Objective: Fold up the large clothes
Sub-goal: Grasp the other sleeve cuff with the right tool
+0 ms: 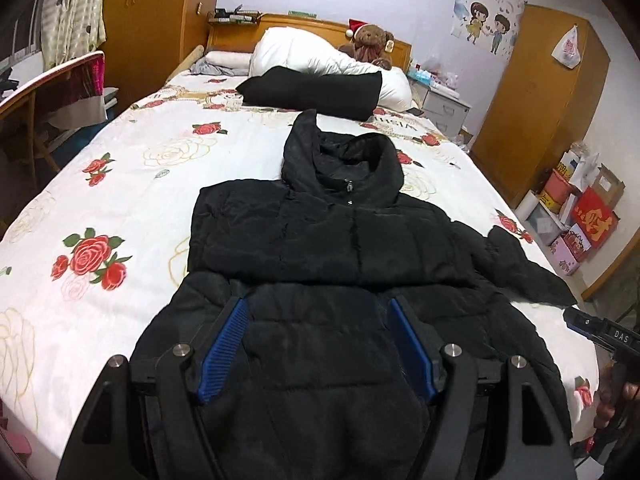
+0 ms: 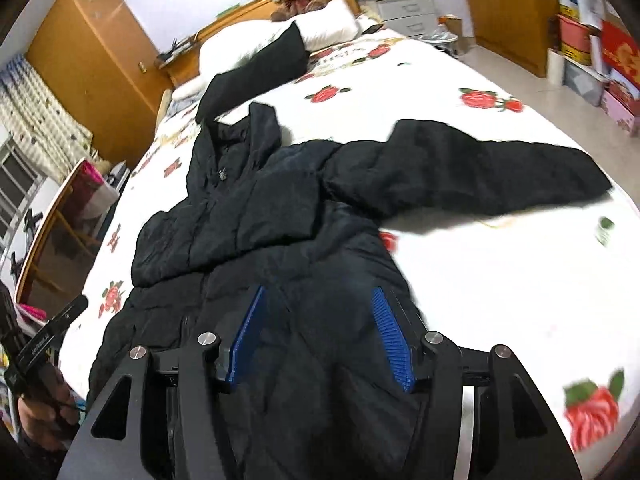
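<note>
A black hooded puffer jacket (image 1: 332, 248) lies front up on the rose-print bed sheet (image 1: 132, 184). One sleeve is folded across the chest; the other sleeve (image 2: 472, 168) lies spread out to the right. My left gripper (image 1: 318, 308) is open, its blue pads (image 1: 226, 352) standing apart over the jacket's lower part. My right gripper (image 2: 318, 296) is open too, over the jacket's hem (image 2: 312, 352). The right gripper's body also shows at the right edge of the left wrist view (image 1: 600, 332), and the left gripper's body at the left edge of the right wrist view (image 2: 44, 340).
Another folded black garment (image 1: 316, 90) lies near the white pillows (image 1: 320, 54) and a teddy bear (image 1: 370, 44) at the headboard. A wooden desk (image 1: 44, 84) stands left of the bed. Wardrobes (image 1: 536, 100), a drawer unit (image 1: 444, 108) and boxes (image 1: 576, 216) stand on the right.
</note>
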{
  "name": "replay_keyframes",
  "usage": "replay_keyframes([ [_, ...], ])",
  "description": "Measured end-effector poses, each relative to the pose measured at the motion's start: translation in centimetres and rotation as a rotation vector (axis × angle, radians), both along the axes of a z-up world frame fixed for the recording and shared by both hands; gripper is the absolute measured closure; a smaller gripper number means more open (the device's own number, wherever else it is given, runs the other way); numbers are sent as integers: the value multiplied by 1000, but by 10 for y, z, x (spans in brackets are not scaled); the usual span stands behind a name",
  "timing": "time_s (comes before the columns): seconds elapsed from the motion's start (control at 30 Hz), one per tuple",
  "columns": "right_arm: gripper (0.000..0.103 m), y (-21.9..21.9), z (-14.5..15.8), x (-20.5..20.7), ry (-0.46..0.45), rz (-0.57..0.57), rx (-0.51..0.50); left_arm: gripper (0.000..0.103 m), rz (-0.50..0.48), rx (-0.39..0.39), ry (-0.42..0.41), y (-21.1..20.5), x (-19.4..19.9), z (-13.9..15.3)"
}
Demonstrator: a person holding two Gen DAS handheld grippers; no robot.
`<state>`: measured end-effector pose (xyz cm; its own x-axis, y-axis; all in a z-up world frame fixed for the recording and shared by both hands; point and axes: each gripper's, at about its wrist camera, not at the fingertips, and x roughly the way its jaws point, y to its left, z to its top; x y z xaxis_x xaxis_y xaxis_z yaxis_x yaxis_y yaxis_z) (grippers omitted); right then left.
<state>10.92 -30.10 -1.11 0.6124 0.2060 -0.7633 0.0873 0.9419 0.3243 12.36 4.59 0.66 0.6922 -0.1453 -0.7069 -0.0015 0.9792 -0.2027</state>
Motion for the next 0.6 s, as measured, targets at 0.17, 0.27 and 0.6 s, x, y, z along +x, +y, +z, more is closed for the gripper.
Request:
replay_keyframes([
  [0.17, 47, -26, 3, -23, -13, -46, 10, 29, -16, 11, 4, -15, -15, 4],
  [0.27, 47, -40, 2, -29, -21, -83, 12, 29, -33, 8, 9, -24, -14, 5],
  [0.6, 47, -101, -22, -24, 8, -234, 90, 29, -64, 11, 19, -48, 3, 4],
])
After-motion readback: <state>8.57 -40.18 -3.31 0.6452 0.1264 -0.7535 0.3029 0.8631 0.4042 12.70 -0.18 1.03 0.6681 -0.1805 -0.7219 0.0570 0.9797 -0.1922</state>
